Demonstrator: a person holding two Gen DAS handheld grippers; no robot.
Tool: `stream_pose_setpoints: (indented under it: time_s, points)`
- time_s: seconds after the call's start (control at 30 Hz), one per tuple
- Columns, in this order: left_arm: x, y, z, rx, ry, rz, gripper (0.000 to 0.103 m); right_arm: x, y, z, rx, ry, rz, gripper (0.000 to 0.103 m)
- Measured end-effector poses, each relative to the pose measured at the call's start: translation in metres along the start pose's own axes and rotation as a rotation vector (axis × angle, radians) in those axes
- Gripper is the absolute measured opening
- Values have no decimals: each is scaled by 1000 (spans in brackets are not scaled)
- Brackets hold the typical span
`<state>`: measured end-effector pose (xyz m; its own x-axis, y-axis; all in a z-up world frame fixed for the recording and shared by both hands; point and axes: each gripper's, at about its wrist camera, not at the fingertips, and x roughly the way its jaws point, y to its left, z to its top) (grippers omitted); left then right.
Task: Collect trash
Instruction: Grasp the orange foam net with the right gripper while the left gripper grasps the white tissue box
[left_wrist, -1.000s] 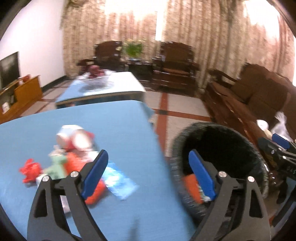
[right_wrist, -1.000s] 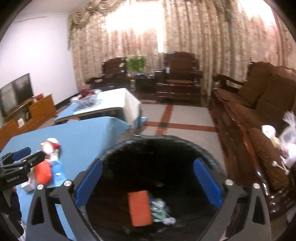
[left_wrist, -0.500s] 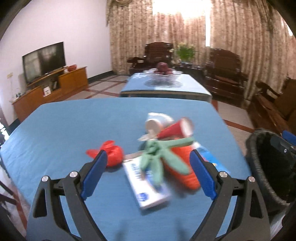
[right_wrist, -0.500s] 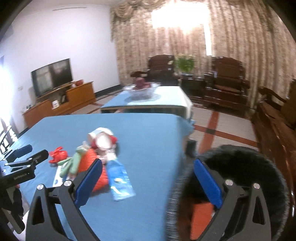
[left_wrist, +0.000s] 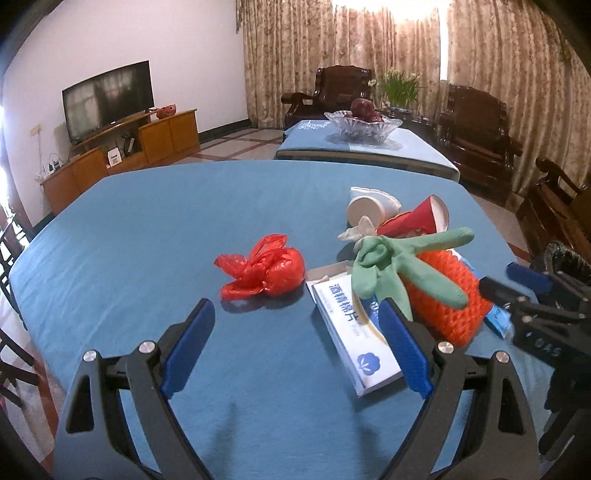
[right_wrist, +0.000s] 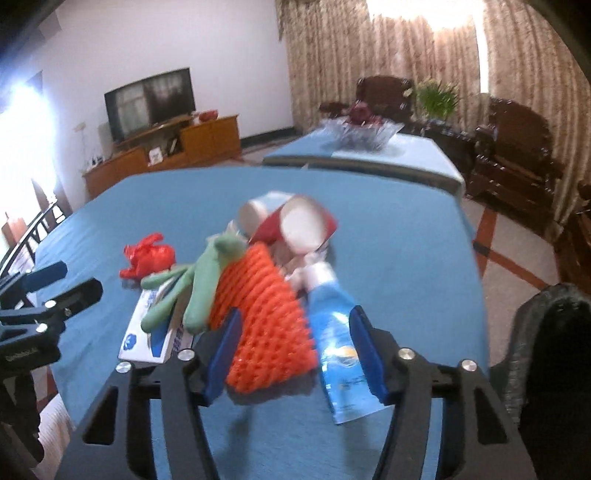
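A dark television (left_wrist: 107, 99) is seen on a wooden cabinet (left_wrist: 122, 155) at the left of the frame. A glass fruit bowl (left_wrist: 364, 125) is set on a second desk (left_wrist: 417, 147) at upper centre, flanked by carved dark armchairs (left_wrist: 480, 136), a potted plant (left_wrist: 400, 86) and patterned curtains (left_wrist: 295, 55) behind.

The left gripper (left_wrist: 295, 347) points forward and downward with its blue-padded jaws spread wide and nothing pinched between them. The right gripper (right_wrist: 295, 350) tilts down in the same way; its jaws are closing, about half parted, and the pads press on nothing. In the left wrist view the right gripper's tips (left_wrist: 517, 284) show at the right edge.
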<state>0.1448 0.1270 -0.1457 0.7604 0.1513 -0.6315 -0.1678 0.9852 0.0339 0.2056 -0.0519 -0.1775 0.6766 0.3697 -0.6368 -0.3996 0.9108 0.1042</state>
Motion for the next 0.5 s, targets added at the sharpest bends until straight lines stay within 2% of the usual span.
stream_pose_setpoints:
  time_s: [0.17, 0.27, 0.3, 0.37, 0.5]
  points:
    - [0, -2, -4, 7, 2, -3, 87, 12, 2, -5, 3, 44, 33, 43]
    - [3, -7, -5, 8, 12, -14, 87, 16, 3, -9, 9, 72, 69, 29]
    - [3, -9, -6, 11, 14, -17, 87, 14, 1, -9, 9, 74, 74, 21]
    - [4, -14, -8, 16, 20, -23, 87, 8, -3, -11, 18, 71, 83, 14]
    - [7, -26, -12, 22, 36, -35, 87, -11, -9, -6, 33, 31, 85, 12]
